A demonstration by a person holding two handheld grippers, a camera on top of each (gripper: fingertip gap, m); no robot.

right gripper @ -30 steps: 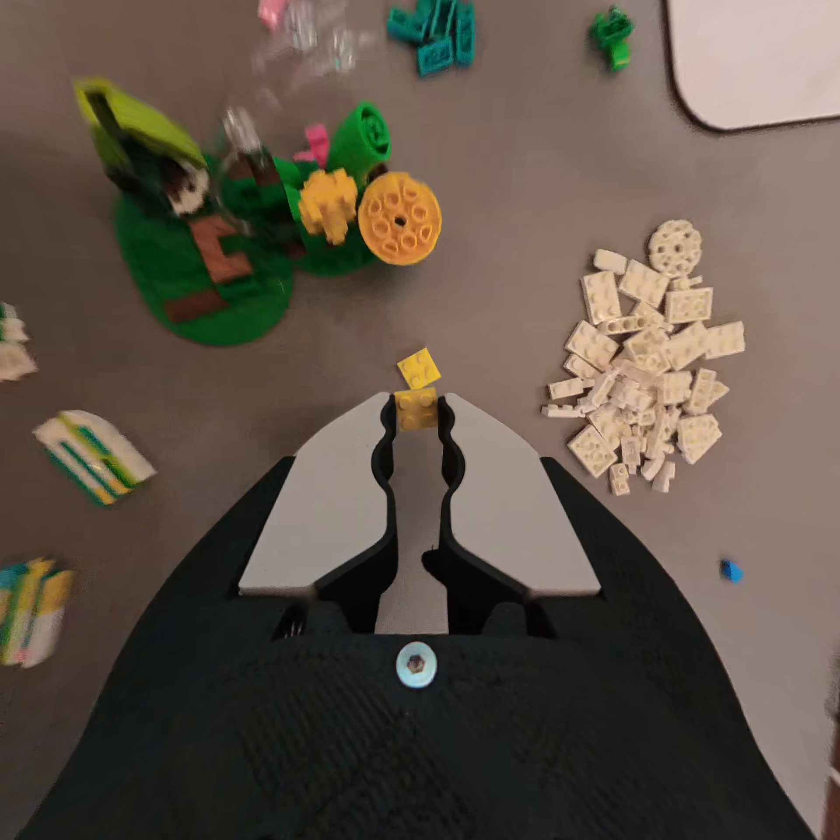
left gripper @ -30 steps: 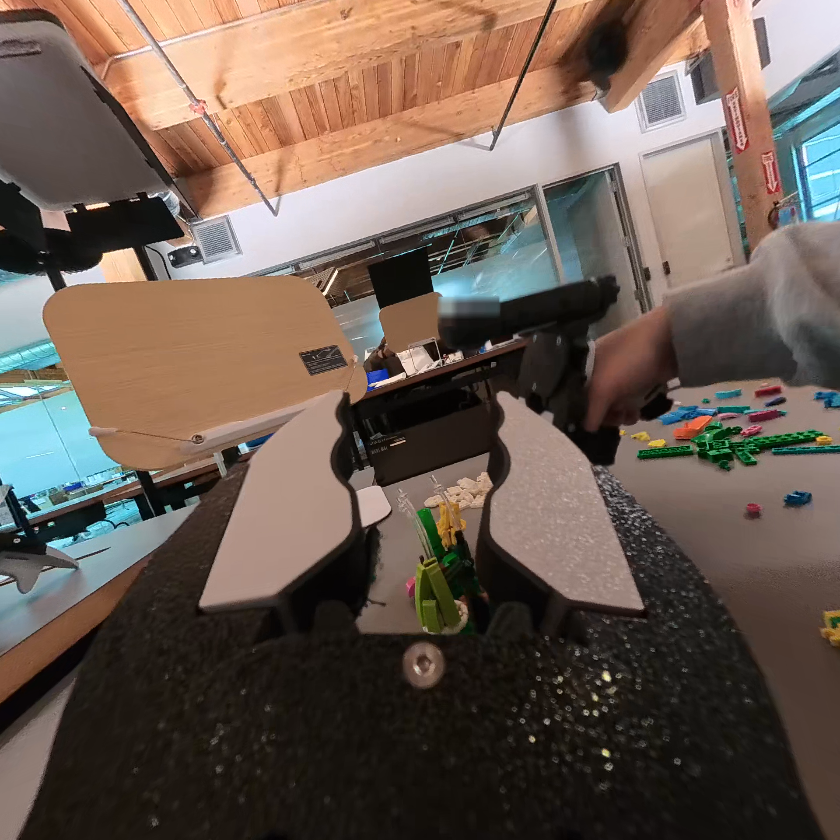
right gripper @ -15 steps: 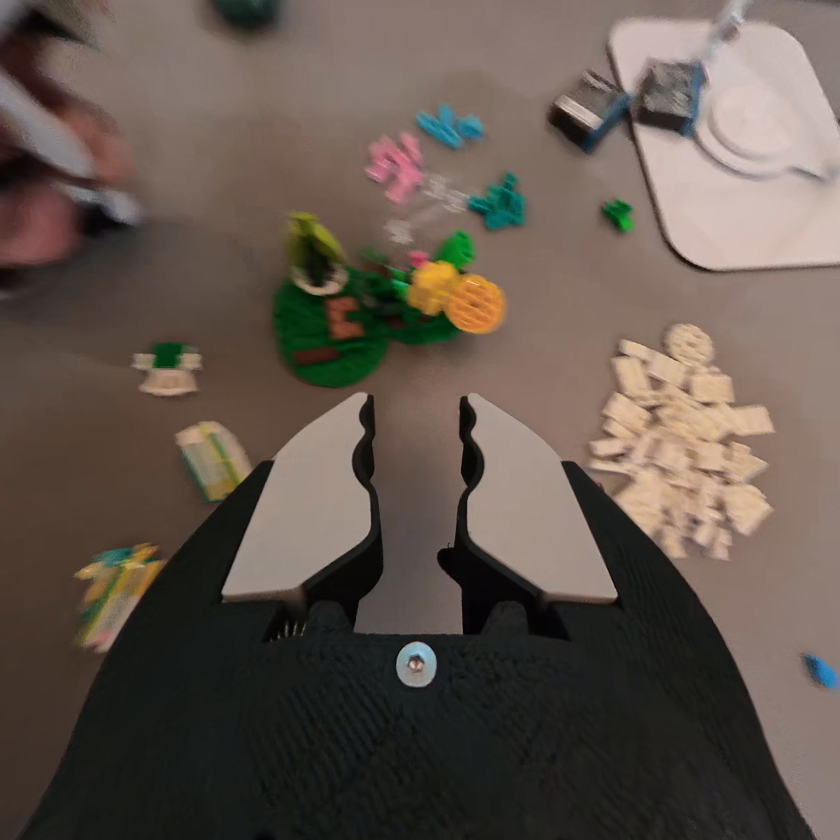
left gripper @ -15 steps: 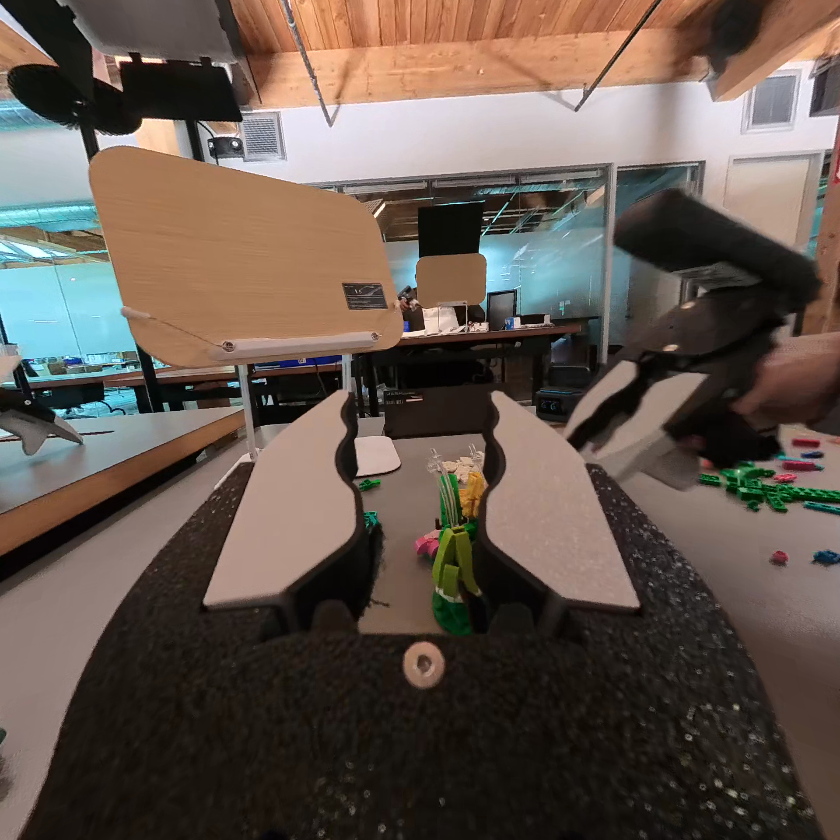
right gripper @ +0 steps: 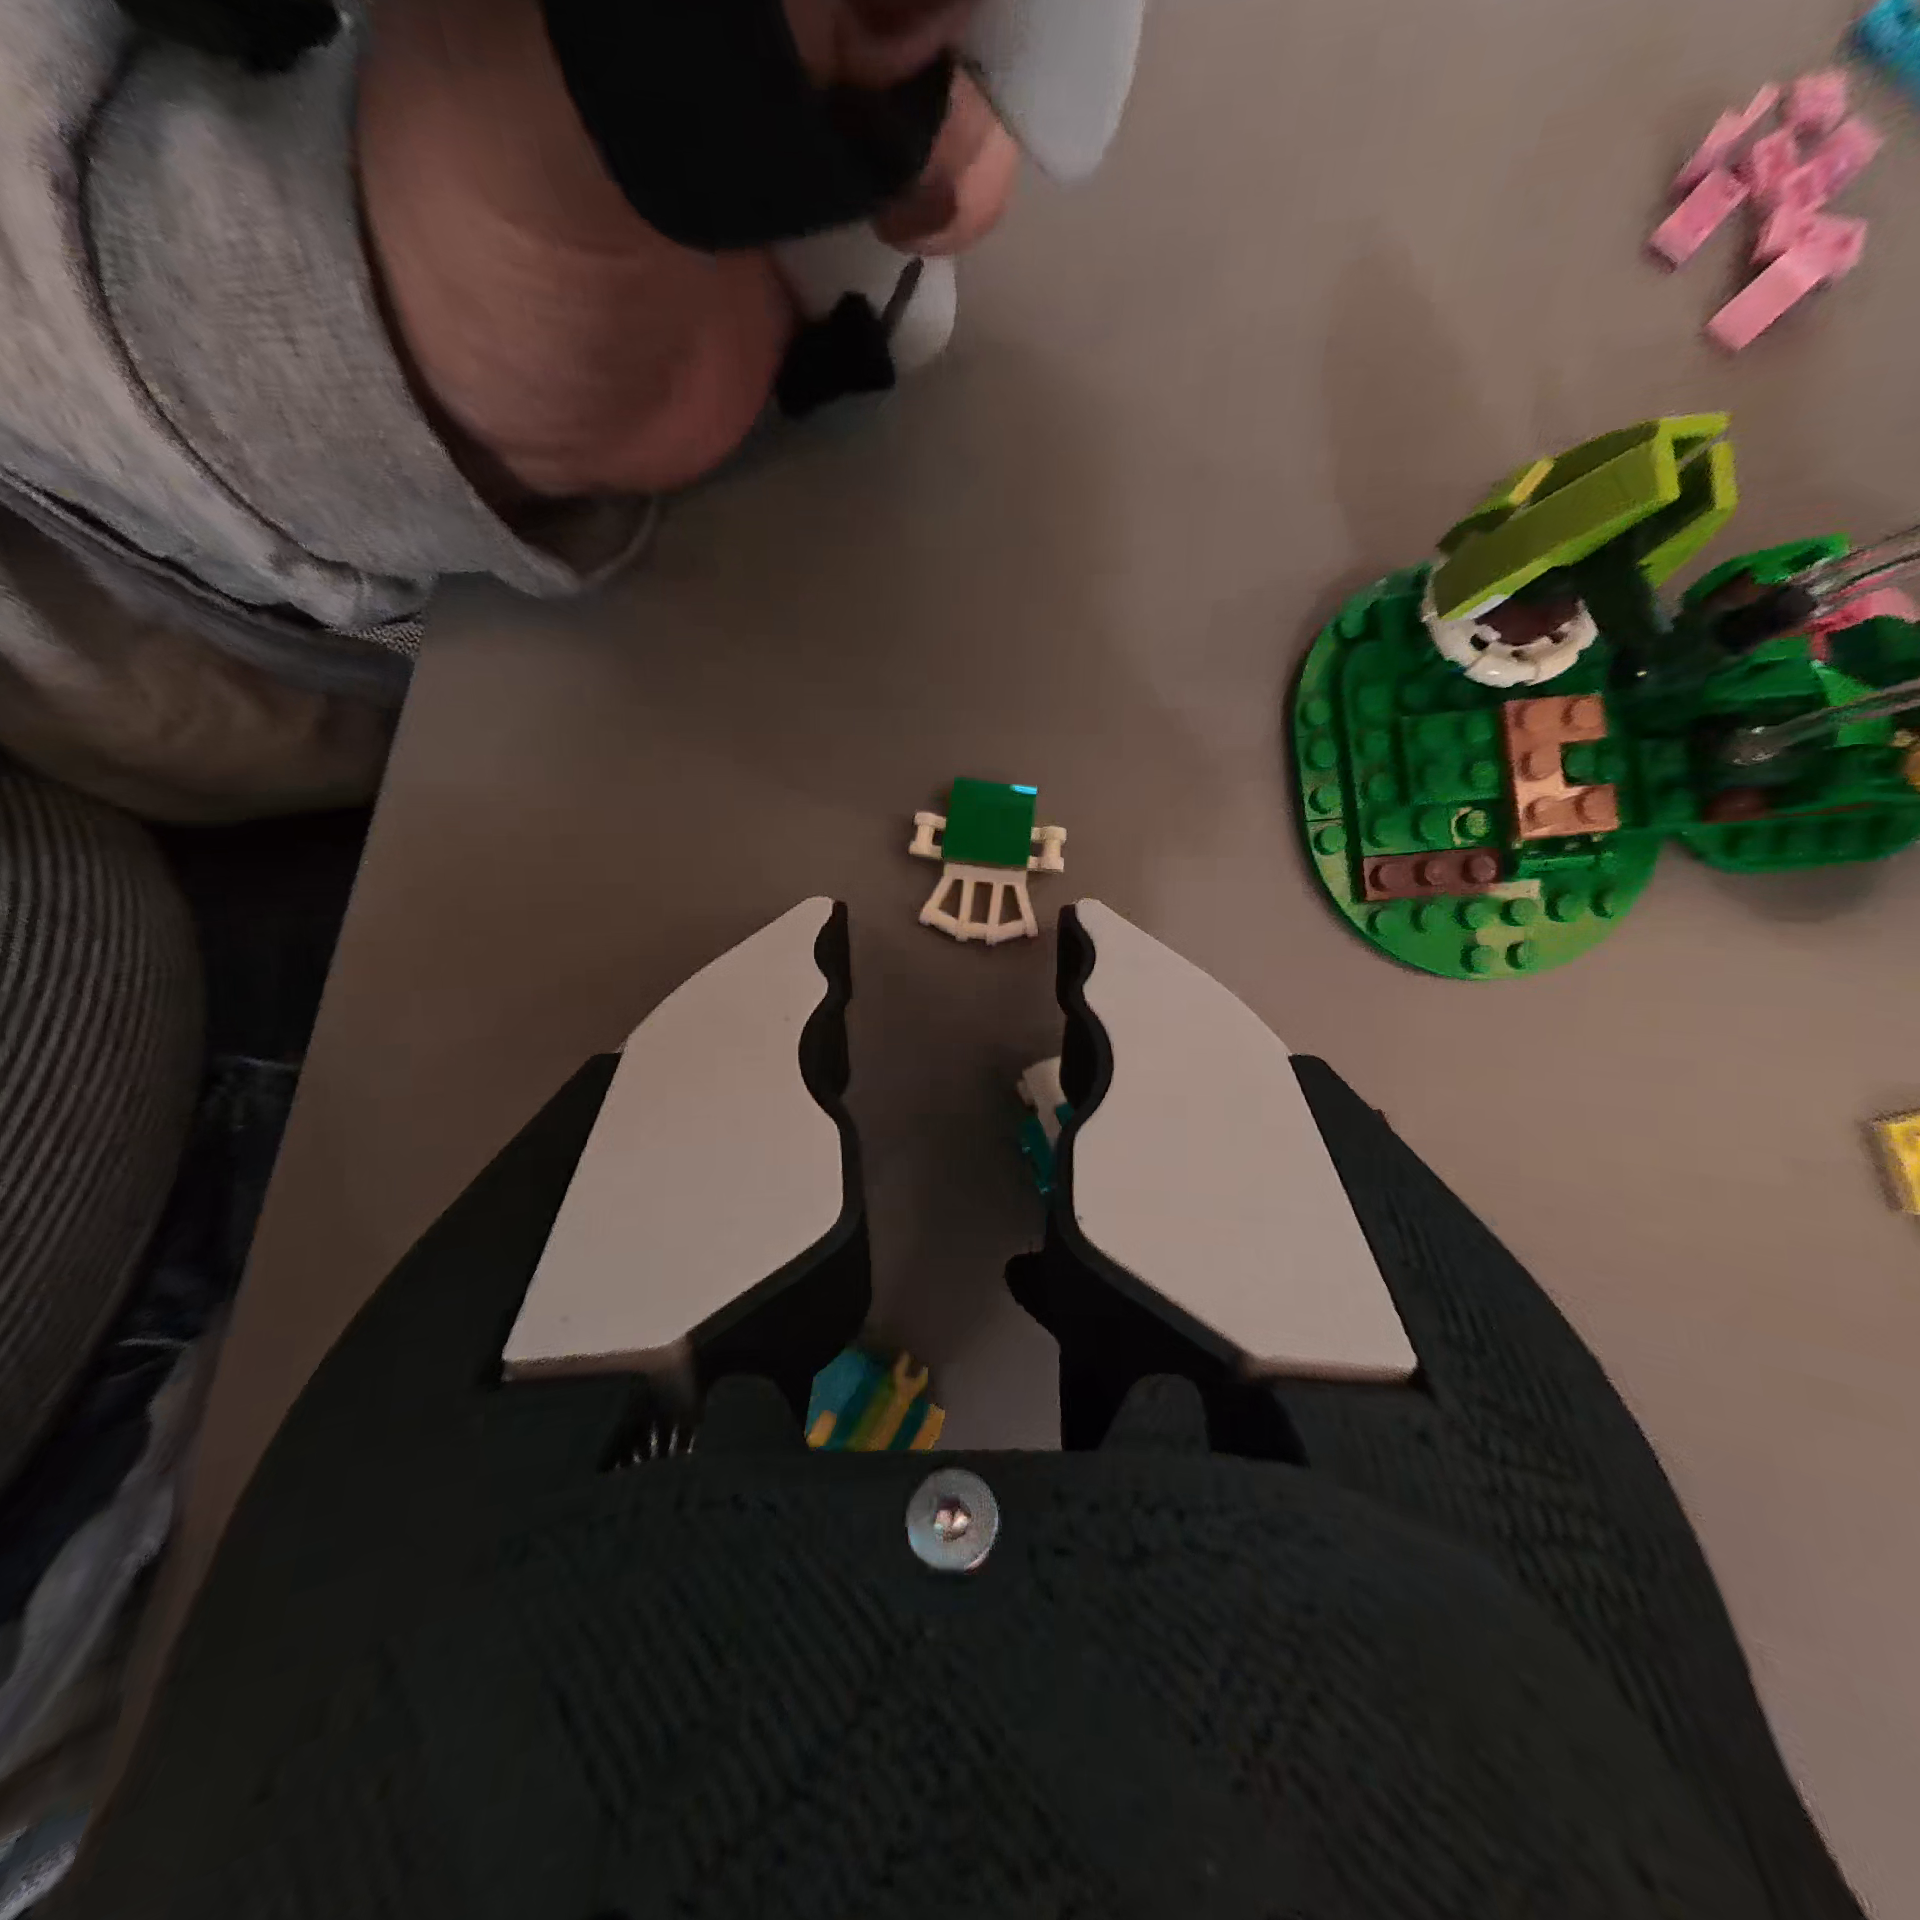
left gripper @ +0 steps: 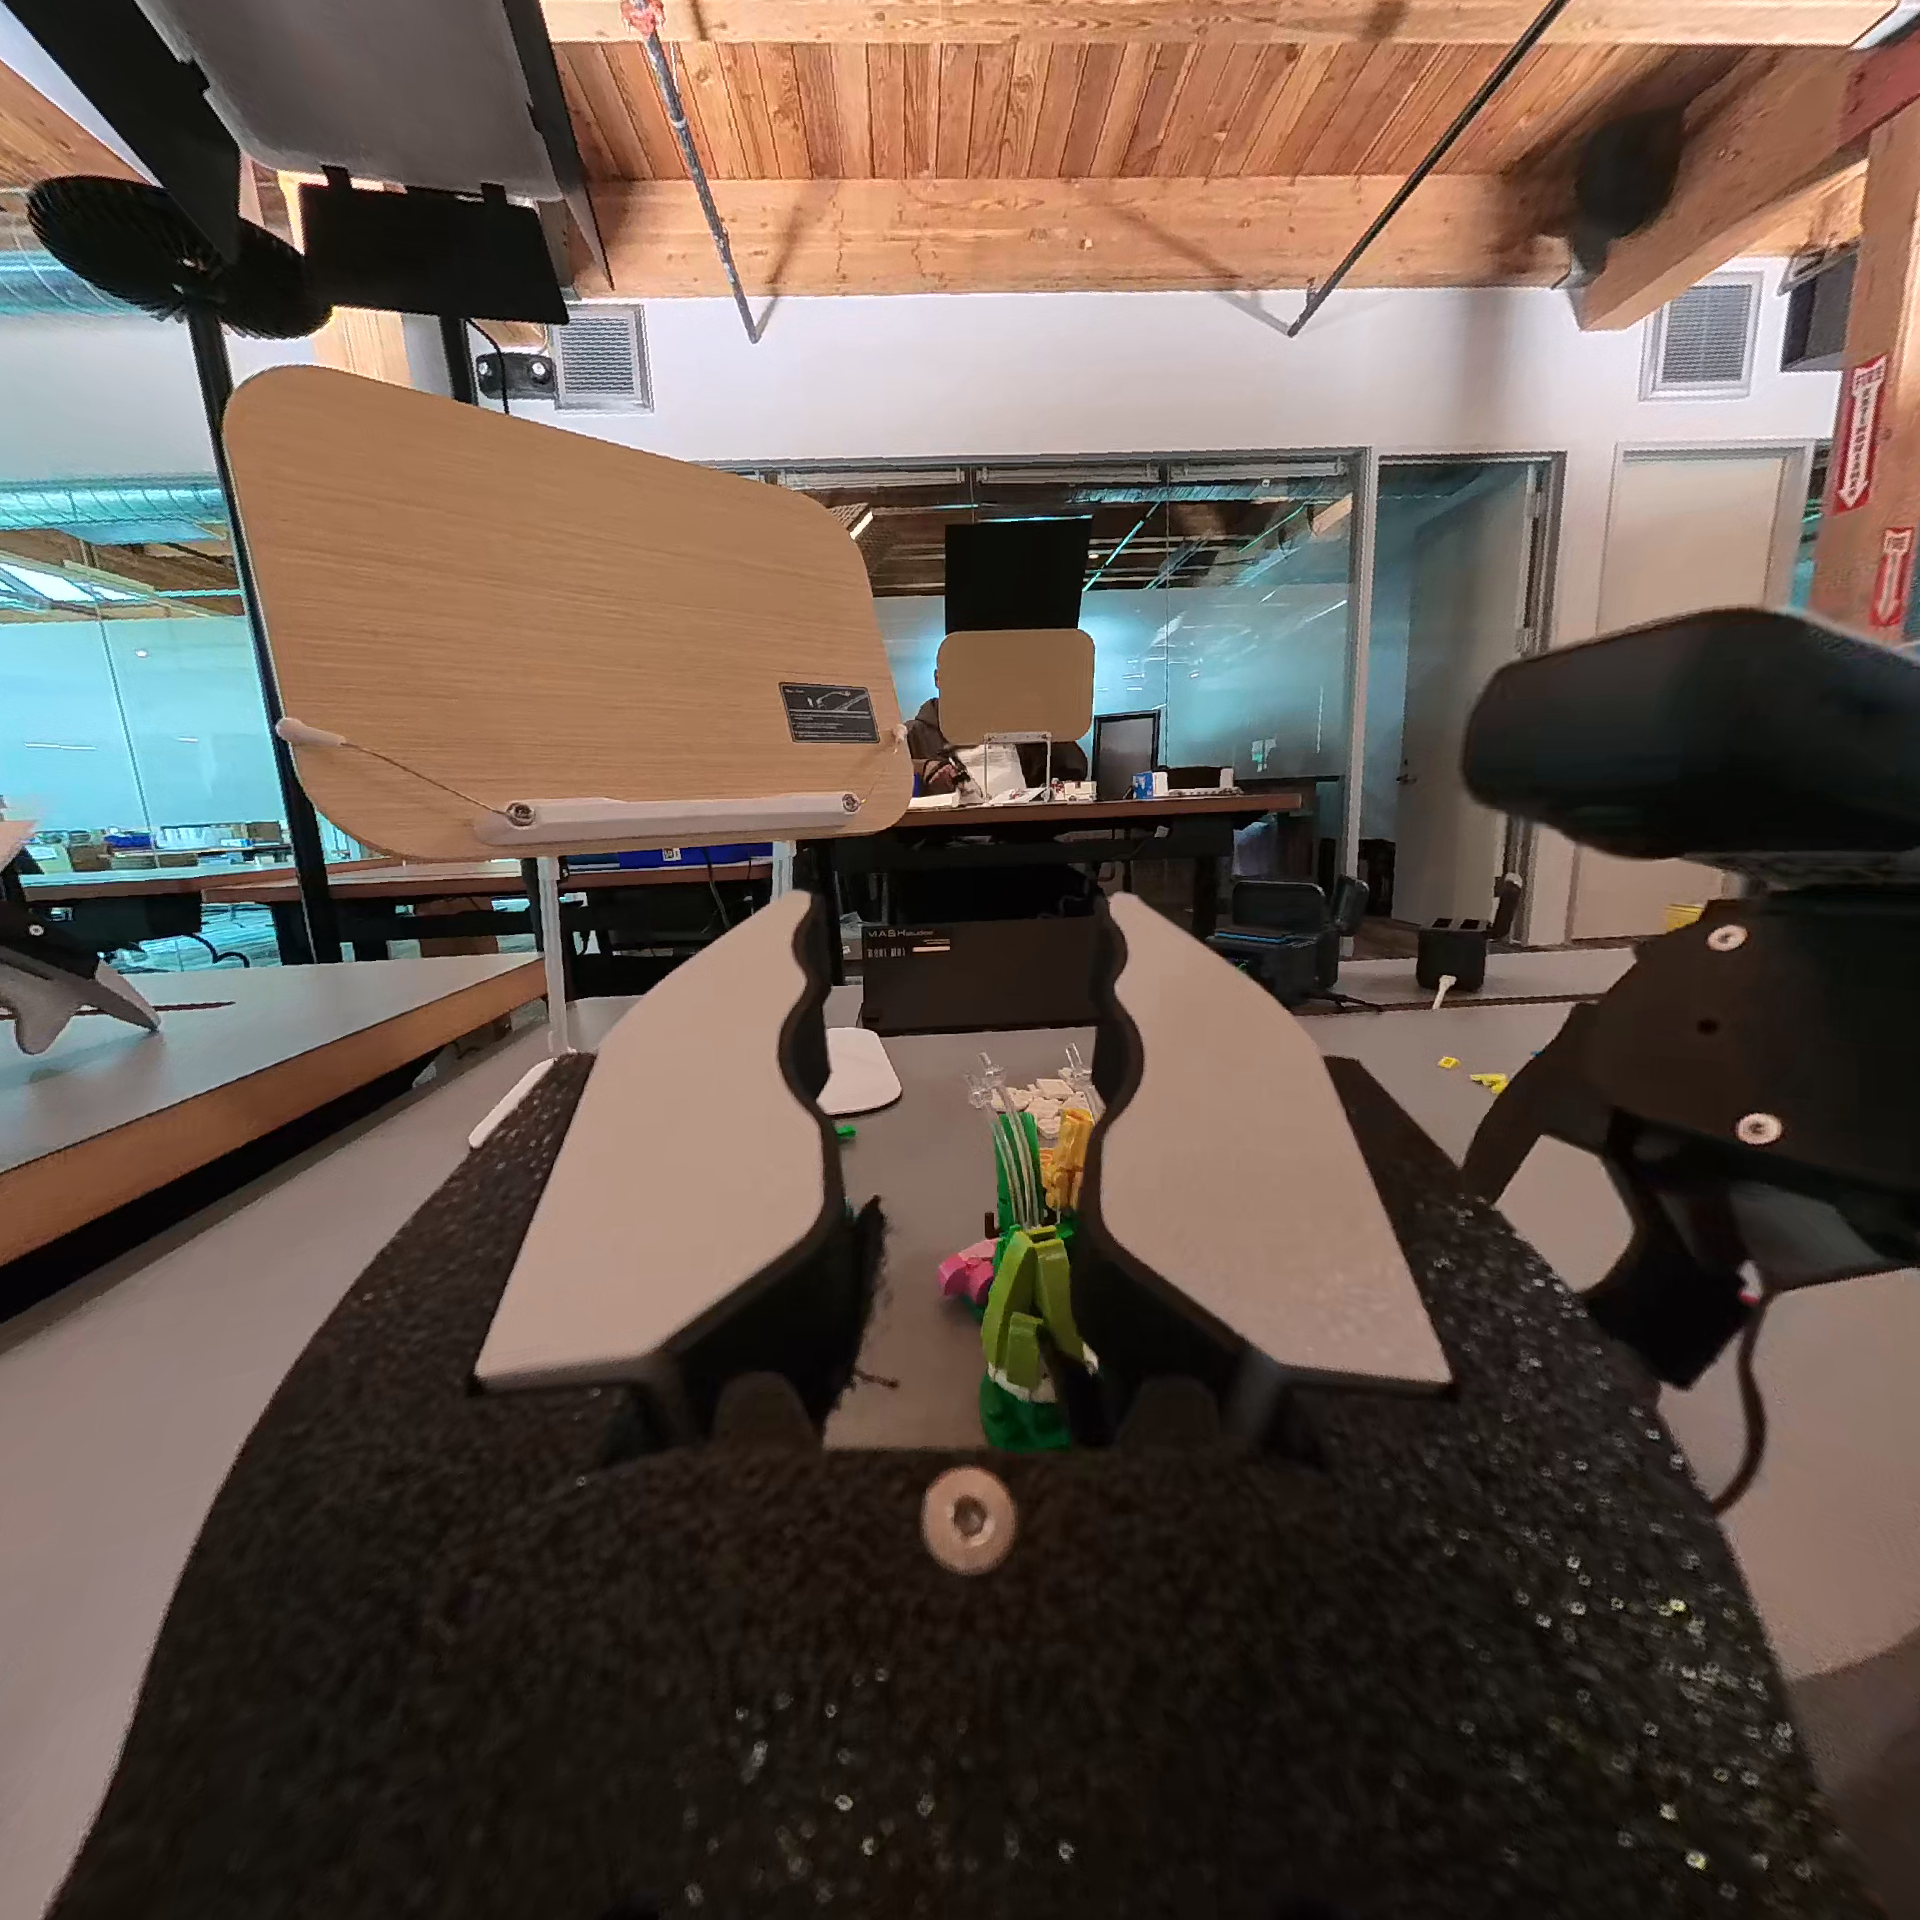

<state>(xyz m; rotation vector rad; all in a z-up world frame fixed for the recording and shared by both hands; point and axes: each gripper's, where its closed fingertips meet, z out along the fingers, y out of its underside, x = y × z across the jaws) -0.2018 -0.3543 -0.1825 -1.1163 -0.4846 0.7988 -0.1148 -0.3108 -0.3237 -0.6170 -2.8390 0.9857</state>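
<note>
Right gripper [right gripper: 951, 914] hangs over the grey counter [right gripper: 1143, 436] nr its left edge, fingers [right gripper: 727, 1091] apart at a middling gap w/ nothing between them; just beyond the tips lies a small green-and-white brick piece [right gripper: 985, 868], not touched. Looks like the gap is kept wide enough to straddle that piece, tho that's a guess. Left gripper [left gripper: 951, 987] sits low & level over the counter, fingers [left gripper: 686, 1143] fairly wide, empty; the green brick model [left gripper: 1023, 1299] stands on the counter seen between them, no pad pressing. From above, right view shows what left view can't: the model's round green base plate [right gripper: 1455, 790] w/ brown bricks, pink bricks [right gripper: 1777, 208] toward the far right corner, a grey sleeve [right gripper: 208, 312] at the left edge. Left view alone shows the model's height, a wooden board on a stand [left gripper: 540, 613], the white brick pile [left gripper: 1039, 1091] behind, & the other gripper's black body [left gripper: 1714, 1039].
</note>
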